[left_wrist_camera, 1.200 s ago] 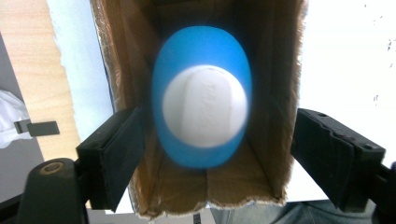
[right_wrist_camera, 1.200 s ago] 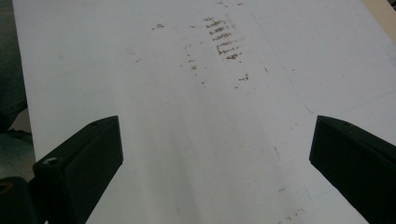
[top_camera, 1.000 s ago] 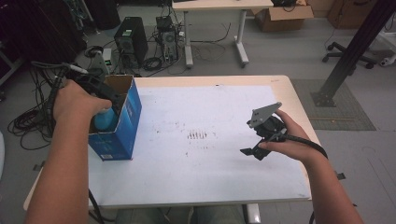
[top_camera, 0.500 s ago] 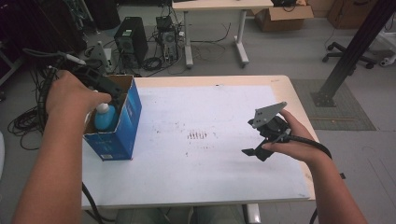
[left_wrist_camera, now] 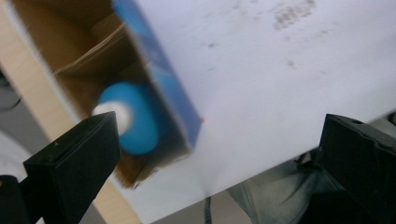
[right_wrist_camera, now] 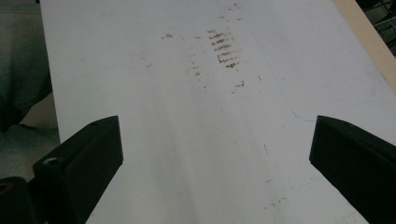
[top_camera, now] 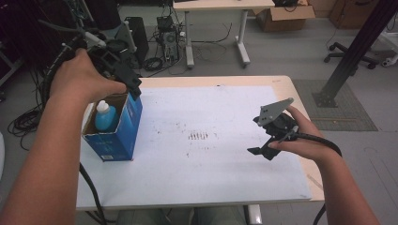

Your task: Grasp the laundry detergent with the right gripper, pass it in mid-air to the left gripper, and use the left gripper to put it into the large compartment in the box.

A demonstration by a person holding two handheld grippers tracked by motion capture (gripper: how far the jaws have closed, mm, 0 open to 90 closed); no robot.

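My left jaws (top_camera: 133, 86) hang in the air above the blue box (top_camera: 117, 129). They have just been opening and now stand wide apart with nothing between them. In my left gripper view I look down past them at the bottle (left_wrist_camera: 135, 119). It is blue with a white cap. The bottle stands inside the box, against its near wall. The box is open on top and sits at the left edge of the desk (top_camera: 211, 187). My left hand (top_camera: 80, 79) is over the back of the box.

My right jaws (top_camera: 259, 136) are wide apart too and hold nothing. They hover over the right side of the desk, well apart from the box. In my right gripper view, small brown marks (right_wrist_camera: 224, 49) lie on the white top ahead of them.
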